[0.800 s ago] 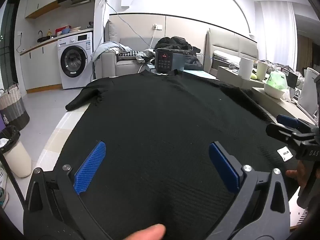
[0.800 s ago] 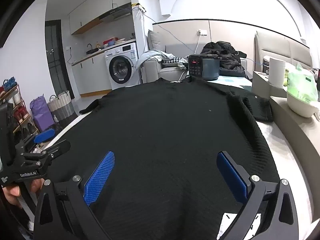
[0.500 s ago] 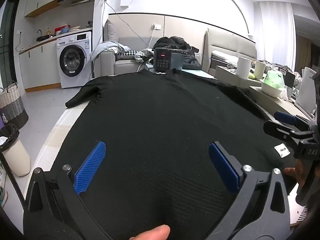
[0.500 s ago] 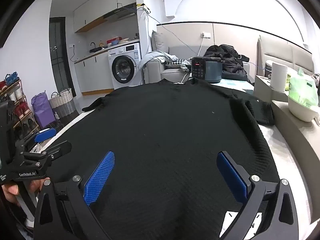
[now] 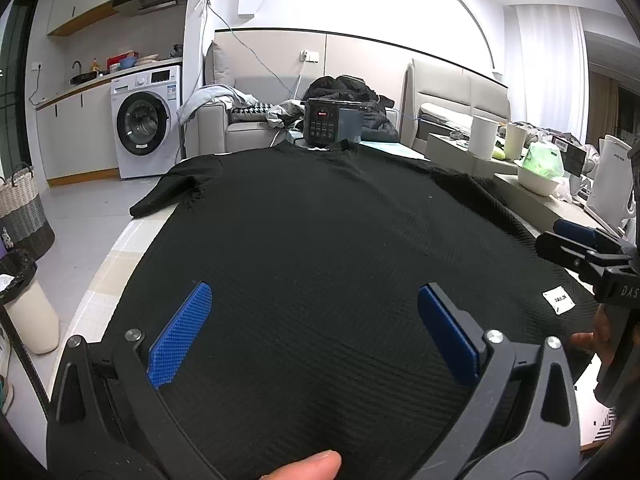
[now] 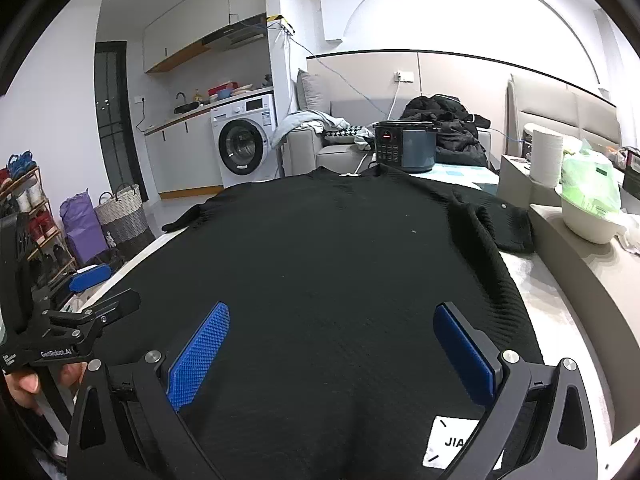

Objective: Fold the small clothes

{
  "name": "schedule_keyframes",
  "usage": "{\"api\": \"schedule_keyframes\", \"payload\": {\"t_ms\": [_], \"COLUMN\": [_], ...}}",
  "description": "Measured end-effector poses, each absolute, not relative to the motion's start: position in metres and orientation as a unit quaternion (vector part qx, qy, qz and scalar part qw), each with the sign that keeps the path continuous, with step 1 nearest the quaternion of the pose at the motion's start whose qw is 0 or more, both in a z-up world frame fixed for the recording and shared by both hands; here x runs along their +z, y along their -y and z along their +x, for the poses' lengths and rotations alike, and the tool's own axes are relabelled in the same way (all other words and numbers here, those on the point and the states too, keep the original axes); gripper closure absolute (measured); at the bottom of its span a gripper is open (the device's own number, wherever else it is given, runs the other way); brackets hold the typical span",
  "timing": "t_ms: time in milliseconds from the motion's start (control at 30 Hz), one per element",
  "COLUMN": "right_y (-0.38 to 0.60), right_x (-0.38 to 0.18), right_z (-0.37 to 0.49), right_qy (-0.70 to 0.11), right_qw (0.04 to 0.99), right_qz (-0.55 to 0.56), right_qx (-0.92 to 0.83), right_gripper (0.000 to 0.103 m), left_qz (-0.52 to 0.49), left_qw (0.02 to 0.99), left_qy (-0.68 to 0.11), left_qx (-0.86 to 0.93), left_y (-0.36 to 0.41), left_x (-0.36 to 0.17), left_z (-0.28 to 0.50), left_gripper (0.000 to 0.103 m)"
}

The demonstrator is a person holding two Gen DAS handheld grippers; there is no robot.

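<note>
A black knit sweater lies spread flat on the table, neck at the far end, hem nearest me; it also fills the right wrist view. Its left sleeve hangs off the left edge. Its right sleeve lies folded at the right side. My left gripper is open and empty above the hem on the left; it shows at the left of the right wrist view. My right gripper is open and empty above the hem on the right; it shows at the right of the left wrist view.
A dark rice cooker stands past the sweater's neck. A white bowl with a green bag and a paper roll sit on the ledge at right. A white label lies by the hem. A bin stands on the floor left.
Both grippers have tilted up and drawn back slightly, so more of the room shows. The sweater has not moved and both grippers stay open.
</note>
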State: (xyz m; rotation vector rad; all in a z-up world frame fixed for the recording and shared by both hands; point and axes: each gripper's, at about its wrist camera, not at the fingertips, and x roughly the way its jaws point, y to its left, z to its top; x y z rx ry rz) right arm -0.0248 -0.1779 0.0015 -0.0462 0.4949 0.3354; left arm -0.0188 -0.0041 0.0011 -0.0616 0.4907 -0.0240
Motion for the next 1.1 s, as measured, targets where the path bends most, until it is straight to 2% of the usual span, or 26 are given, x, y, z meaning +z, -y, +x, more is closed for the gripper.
{"api": "schedule_keyframes", "payload": {"t_ms": [1100], "right_y": [0.1753], "right_x": [-0.0034], "right_z": [-0.0201], "right_qy": [-0.261], "right_qw": [0.952], "right_qz": [-0.020], "right_qx": [0.159], "right_gripper": [0.000], "left_qz": [-0.010], "left_qw": [0.966], "left_qy": [-0.259], "left_qx": [-0.022], "left_y": [0.0087], "left_x": [-0.0044], "left_z": [-0.0135], "left_gripper": [0.001]}}
